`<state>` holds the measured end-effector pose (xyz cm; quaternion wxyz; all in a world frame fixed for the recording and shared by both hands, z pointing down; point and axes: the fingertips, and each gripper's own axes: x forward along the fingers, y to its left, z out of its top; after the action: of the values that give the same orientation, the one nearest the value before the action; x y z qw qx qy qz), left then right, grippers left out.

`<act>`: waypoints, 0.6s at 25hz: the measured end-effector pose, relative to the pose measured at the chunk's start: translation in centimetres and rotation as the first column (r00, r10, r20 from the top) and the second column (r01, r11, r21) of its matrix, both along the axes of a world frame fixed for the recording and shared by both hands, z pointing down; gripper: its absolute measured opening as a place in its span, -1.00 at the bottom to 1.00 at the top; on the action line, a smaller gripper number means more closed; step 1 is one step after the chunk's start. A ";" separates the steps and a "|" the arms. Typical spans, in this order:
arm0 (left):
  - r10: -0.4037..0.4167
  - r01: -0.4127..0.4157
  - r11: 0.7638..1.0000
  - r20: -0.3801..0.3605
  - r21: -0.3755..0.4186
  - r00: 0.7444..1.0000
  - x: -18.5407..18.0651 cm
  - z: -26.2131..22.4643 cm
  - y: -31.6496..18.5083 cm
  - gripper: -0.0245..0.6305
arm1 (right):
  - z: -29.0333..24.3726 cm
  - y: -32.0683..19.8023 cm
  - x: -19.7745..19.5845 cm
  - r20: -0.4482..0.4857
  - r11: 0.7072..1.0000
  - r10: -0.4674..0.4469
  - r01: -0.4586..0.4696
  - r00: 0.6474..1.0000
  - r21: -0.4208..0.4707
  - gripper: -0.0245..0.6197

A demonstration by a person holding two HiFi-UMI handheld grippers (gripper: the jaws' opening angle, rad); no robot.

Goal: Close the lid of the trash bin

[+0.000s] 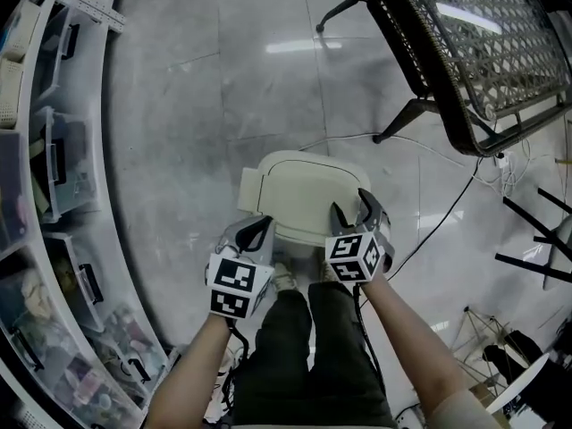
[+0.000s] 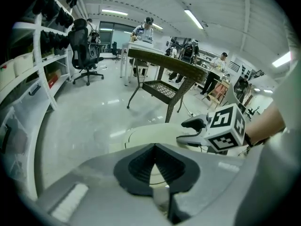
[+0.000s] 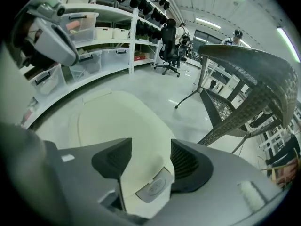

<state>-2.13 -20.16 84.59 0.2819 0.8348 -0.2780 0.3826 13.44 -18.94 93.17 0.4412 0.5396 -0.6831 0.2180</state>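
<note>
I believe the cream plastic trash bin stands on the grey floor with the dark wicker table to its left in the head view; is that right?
Not quite: the head view shows the dark wicker table to the right of the cream plastic trash bin, not its left; the rest holds.

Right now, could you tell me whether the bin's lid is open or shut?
Down, apparently: the lid lies flat and level, no interior showing. Whether latched, cannot tell.

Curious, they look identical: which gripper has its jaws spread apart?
The right gripper: its jaws stand apart over the cream lid, while the left gripper has its tips together.
</note>
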 end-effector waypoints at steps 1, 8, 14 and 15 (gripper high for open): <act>-0.001 0.001 1.000 -0.002 -0.009 1.000 0.2 0.4 0.0 -0.92 | 0.2 0.0 -0.2 0.005 1.000 -0.003 0.003 1.000 0.003 -0.13; -0.011 0.010 0.999 -0.015 -0.043 1.000 0.9 2.4 0.3 -0.92 | 1.5 0.6 -2.3 0.063 0.999 -0.046 0.047 0.997 -0.017 -0.74; -0.015 0.014 0.999 -0.010 -0.050 1.000 0.5 2.9 0.6 -0.92 | 1.5 0.9 -2.3 0.065 1.000 -0.015 0.016 0.998 -0.010 -0.81; -0.017 0.017 0.999 -0.010 -0.048 1.000 0.3 2.7 0.5 -0.92 | 1.6 0.8 -2.1 0.067 1.000 -0.003 0.004 0.998 -0.017 -0.77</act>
<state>-1.84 -19.63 87.29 0.3067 0.8273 -0.2744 0.3825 11.33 -18.11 94.74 0.4230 0.5269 -0.6966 0.2410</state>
